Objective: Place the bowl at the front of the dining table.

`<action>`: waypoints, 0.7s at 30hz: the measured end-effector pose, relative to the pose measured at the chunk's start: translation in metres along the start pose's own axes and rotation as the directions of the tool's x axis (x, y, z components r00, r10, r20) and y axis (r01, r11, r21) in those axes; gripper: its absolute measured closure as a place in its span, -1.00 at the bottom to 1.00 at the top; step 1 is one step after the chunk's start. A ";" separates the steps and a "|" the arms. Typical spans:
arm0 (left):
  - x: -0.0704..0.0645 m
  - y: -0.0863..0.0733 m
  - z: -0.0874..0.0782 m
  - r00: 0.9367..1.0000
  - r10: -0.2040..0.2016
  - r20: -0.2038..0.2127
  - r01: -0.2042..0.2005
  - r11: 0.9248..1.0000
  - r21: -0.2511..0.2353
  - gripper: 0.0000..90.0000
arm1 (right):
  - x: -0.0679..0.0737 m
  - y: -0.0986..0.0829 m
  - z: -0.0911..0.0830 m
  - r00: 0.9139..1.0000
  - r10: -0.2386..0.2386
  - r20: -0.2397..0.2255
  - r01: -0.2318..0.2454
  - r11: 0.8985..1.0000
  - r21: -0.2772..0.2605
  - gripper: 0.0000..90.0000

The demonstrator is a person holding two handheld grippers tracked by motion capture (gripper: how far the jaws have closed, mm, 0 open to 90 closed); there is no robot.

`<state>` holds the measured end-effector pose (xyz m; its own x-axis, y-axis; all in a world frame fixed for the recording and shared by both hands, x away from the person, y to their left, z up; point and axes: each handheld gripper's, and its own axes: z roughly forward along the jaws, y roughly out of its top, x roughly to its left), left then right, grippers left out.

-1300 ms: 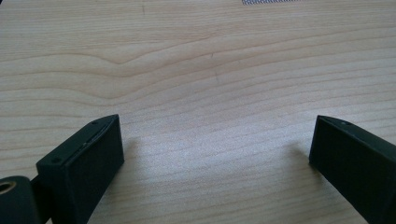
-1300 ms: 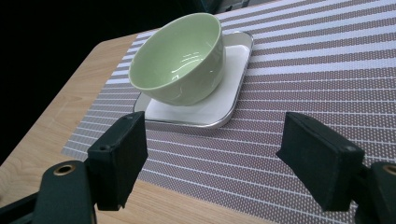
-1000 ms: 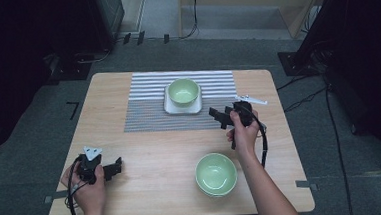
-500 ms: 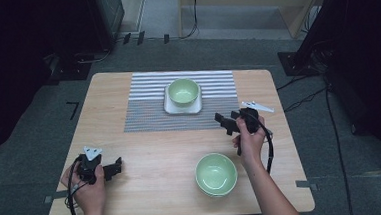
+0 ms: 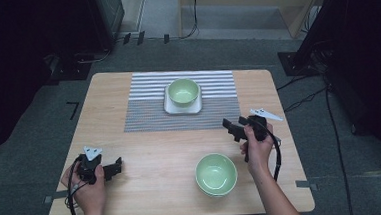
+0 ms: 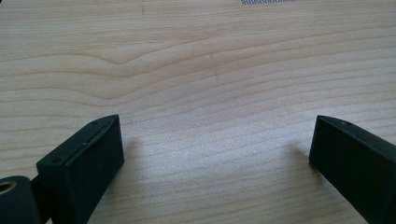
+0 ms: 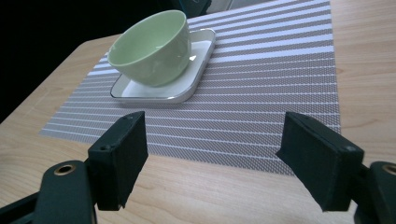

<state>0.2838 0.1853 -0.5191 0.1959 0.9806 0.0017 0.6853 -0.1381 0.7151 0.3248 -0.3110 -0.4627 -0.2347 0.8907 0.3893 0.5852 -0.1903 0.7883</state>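
high view, right tongs [image 5: 236, 128] raised, agape

The right hand-held gripper [image 5: 232, 128] has drawn back from the mat [image 5: 213, 106] — nearer the front bowl [image 5: 216, 174].

Green bowl [image 5: 183, 91] on white tray [image 5: 171, 108]

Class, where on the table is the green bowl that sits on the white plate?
In the high view, the green bowl sits on the white plate at the far centre of the striped mat.
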 end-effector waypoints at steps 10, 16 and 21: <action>0.000 0.000 0.000 1.000 0.000 0.000 0.000 1.000 0.000 -0.94 | -0.010 -0.009 -0.012 1.000 -0.006 0.023 0.006 1.000 0.000 -0.49; 0.000 0.000 0.000 1.000 0.000 0.000 0.000 1.000 0.000 -0.94 | -0.015 -0.014 -0.017 0.999 -0.003 0.036 0.003 1.000 -0.003 -0.49; 0.000 0.000 0.000 1.000 0.000 0.000 0.000 1.000 0.000 -0.94 | -0.021 -0.021 -0.023 0.999 -0.002 0.048 0.002 1.000 -0.001 -0.49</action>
<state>0.2838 0.1853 -0.5191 0.1961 0.9806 0.0020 0.6849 -0.1385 0.7154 0.2995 -0.3348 -0.4762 -0.1980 0.9101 0.3642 0.5843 -0.1888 0.7893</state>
